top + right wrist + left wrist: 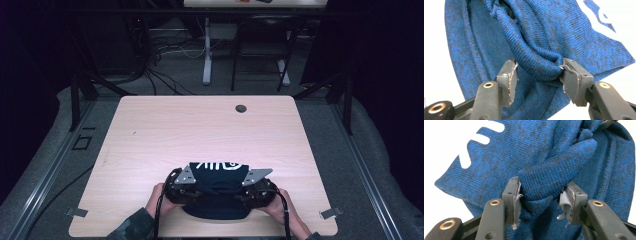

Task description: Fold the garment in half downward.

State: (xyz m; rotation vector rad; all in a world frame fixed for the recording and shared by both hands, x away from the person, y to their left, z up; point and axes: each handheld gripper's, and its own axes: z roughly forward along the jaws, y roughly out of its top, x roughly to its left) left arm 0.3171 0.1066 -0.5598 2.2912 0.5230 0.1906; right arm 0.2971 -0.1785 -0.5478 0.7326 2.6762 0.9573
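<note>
— What's the person doing at the counter (150,130)?

— Working on a dark blue knit hat (216,187) lying at the near edge, in the middle.

— And the left gripper (541,195)?

— It's sitting at the hat's left side, a fold of knit bunched between its spread jaws, cloth touching both pads.

— The right gripper (537,72)?

— Same at the right side: a thick fold is lying between its parted jaws. White lettering is facing the far side.
</note>
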